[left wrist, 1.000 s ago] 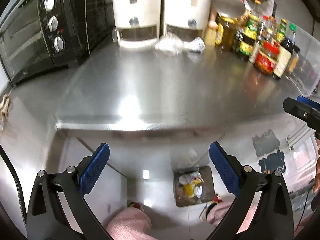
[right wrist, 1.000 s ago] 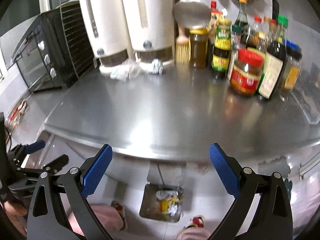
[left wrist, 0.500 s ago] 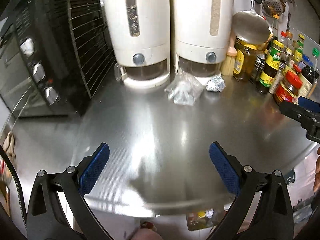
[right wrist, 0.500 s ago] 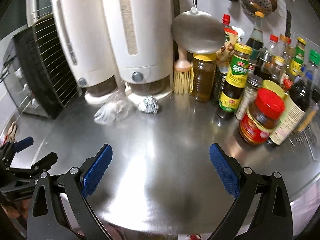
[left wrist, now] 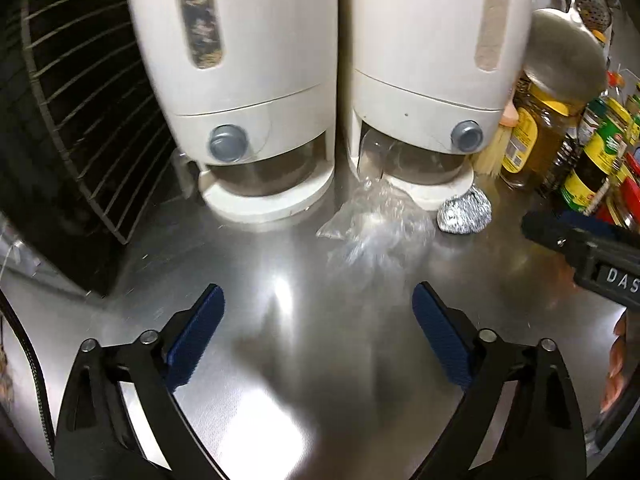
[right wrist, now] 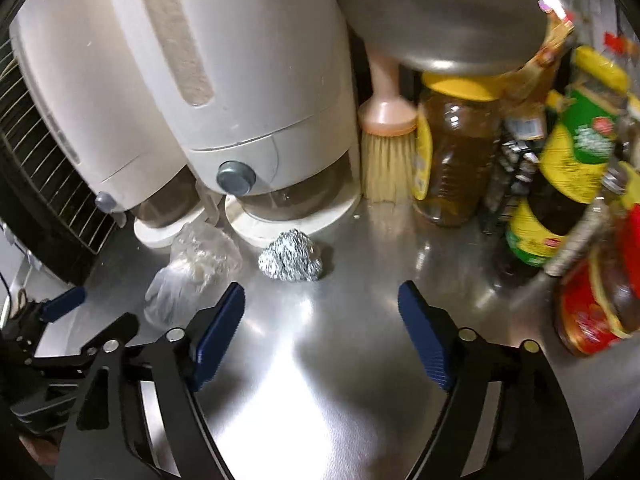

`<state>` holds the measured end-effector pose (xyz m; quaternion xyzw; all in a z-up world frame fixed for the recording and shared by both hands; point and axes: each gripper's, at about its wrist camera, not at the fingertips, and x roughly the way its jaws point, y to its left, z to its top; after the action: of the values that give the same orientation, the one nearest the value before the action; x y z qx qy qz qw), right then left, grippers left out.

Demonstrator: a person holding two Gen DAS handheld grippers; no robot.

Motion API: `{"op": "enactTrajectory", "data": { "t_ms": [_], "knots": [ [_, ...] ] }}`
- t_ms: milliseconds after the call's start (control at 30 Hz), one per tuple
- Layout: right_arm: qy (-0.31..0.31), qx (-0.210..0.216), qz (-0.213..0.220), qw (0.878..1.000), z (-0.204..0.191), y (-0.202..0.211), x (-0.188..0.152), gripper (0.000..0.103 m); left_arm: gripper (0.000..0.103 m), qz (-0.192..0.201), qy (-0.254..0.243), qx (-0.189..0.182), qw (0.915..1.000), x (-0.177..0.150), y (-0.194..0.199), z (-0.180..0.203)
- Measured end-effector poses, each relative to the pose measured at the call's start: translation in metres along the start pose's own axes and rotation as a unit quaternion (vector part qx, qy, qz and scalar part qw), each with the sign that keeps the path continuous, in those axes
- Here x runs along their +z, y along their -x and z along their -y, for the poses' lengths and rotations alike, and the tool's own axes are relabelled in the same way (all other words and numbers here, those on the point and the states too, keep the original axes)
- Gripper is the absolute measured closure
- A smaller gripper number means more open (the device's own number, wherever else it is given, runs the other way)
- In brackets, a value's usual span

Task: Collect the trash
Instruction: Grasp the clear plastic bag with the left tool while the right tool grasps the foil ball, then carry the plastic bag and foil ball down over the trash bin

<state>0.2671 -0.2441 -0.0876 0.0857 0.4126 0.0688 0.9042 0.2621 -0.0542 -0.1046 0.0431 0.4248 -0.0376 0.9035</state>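
Note:
A crumpled clear plastic bag point(left wrist: 372, 228) lies on the steel counter point(left wrist: 304, 360) in front of the right white dispenser. A ball of crumpled foil point(left wrist: 464, 212) lies just right of it. My left gripper point(left wrist: 318, 336) is open and empty, a short way in front of the bag. In the right wrist view the foil ball point(right wrist: 291, 257) lies just beyond my right gripper point(right wrist: 320, 332), which is open and empty. The plastic bag point(right wrist: 192, 268) lies left of the foil. The left gripper's fingers point(right wrist: 64, 304) show at the left edge.
Two white dispensers point(left wrist: 256, 80) point(left wrist: 436, 60) stand at the back. A black oven with a wire rack point(left wrist: 72, 120) is at the left. A brush point(right wrist: 386, 152), oil jar point(right wrist: 452, 152) and several sauce bottles point(right wrist: 576, 176) crowd the right.
Both grippers have moved forward over the counter towards the dispensers. The bag and foil ball are now much closer. The floor bin has left view.

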Motion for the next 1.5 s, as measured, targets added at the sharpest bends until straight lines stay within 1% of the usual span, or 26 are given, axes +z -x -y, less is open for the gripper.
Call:
{"op": "enactTrajectory", "data": {
  "t_ms": [67, 200, 333, 433, 467, 500, 533, 567, 600, 633, 667, 700, 733, 800, 967, 1133, 1300, 1400, 1500],
  "knots": [
    [-0.009, 0.014, 0.0, 1.0, 0.001, -0.009, 0.005, 0.032, 0.02, -0.002, -0.003, -0.002, 1.0, 0.006, -0.009, 0.004],
    [-0.01, 0.022, -0.003, 1.0, -0.004, -0.027, 0.011, 0.042, 0.025, -0.005, -0.005, -0.005, 1.0, 0.016, -0.025, 0.009],
    [-0.017, 0.029, -0.012, 0.999, -0.005, -0.044, 0.011, 0.044, 0.03, -0.009, -0.005, -0.011, 0.9999, 0.023, -0.04, 0.014],
    [-0.024, 0.033, -0.011, 0.999, -0.004, -0.052, 0.012, 0.044, 0.035, -0.015, -0.009, -0.016, 0.9997, 0.025, -0.048, 0.017],
    [-0.026, 0.033, -0.012, 0.999, -0.003, -0.054, 0.013, 0.045, 0.04, -0.017, -0.01, -0.019, 0.9996, 0.026, -0.05, 0.017],
    [-0.025, 0.034, -0.013, 0.999, -0.003, -0.057, 0.013, 0.051, 0.045, -0.021, -0.012, -0.024, 0.9994, 0.026, -0.054, 0.019],
    [-0.025, 0.031, -0.013, 0.999, -0.004, -0.06, 0.013, 0.059, 0.048, -0.023, -0.013, -0.026, 0.9993, 0.026, -0.055, 0.02],
    [-0.024, 0.033, -0.014, 0.999, -0.005, -0.062, 0.013, 0.063, 0.054, -0.025, -0.015, -0.032, 0.9991, 0.026, -0.057, 0.021],
    [-0.025, 0.04, -0.015, 0.999, -0.005, -0.064, 0.013, 0.064, 0.061, -0.026, -0.016, -0.034, 0.999, 0.027, -0.058, 0.022],
    [-0.024, 0.04, -0.014, 0.999, -0.005, -0.064, 0.013, 0.066, 0.065, -0.028, -0.017, -0.036, 0.9988, 0.027, -0.059, 0.023],
    [-0.021, 0.039, -0.013, 0.999, -0.006, -0.063, 0.013, 0.067, 0.075, -0.03, -0.021, -0.039, 0.9986, 0.026, -0.06, 0.025],
    [-0.018, 0.038, -0.013, 0.999, -0.008, -0.063, 0.012, 0.069, 0.088, -0.032, -0.024, -0.04, 0.9984, 0.026, -0.061, 0.026],
    [-0.016, 0.036, -0.013, 0.999, -0.009, -0.062, 0.012, 0.07, 0.092, -0.034, -0.027, -0.04, 0.9983, 0.024, -0.061, 0.027],
    [-0.01, 0.031, -0.011, 0.999, -0.01, -0.058, 0.009, 0.071, 0.096, -0.035, -0.029, -0.04, 0.9982, 0.023, -0.059, 0.028],
    [0.0, 0.021, 0.001, 1.0, -0.009, -0.033, 0.0, 0.072, 0.099, -0.029, -0.034, -0.034, 0.9984, 0.016, -0.047, 0.03],
    [0.002, 0.021, 0.008, 1.0, -0.005, 0.0, -0.015, 0.072, 0.1, -0.021, -0.036, -0.037, 0.9985, 0.001, -0.015, 0.036],
    [0.012, 0.019, 0.014, 1.0, -0.01, 0.039, -0.041, 0.072, 0.1, 0.001, -0.034, -0.038, 0.9987, -0.018, 0.038, 0.037],
    [0.018, 0.016, 0.016, 1.0, -0.012, 0.066, -0.057, 0.073, 0.1, 0.016, -0.031, -0.036, 0.9987, -0.032, 0.073, 0.025],
    [0.027, 0.008, 0.023, 0.999, -0.017, 0.092, -0.071, 0.073, 0.1, 0.03, -0.034, -0.039, 0.9982, -0.05, 0.105, 0.021]
  ]
}}
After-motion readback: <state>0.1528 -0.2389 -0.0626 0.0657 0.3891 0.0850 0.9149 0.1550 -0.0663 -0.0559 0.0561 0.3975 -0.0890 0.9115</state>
